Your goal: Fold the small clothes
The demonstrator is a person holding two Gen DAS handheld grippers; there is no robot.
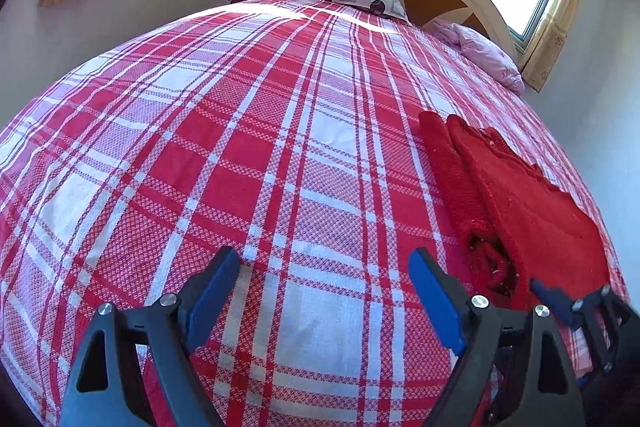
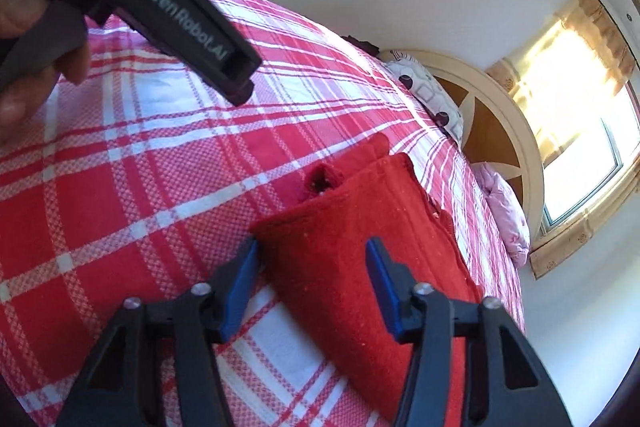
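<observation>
While the right gripper (image 2: 312,291) straddles the folded red garment (image 2: 360,247) with pads apart, closing crookedly could drag its layers open; the left gripper (image 1: 324,291) gapes empty.

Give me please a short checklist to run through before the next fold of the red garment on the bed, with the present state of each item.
1. Red garment lies on the plaid bedspread, partly folded: ok.
2. Right gripper is at the garment's near edge, the cloth between its jaws: ok.
3. Right gripper's pads press the cloth: not ok; a gap shows at each pad.
4. Left gripper is open and holds nothing: ok.
5. Left gripper is over the garment: not ok; it is over bare bedspread beside it.
6. Layers inside the fold lie flat: cannot tell; a bunched roll shows at the open end.
</observation>
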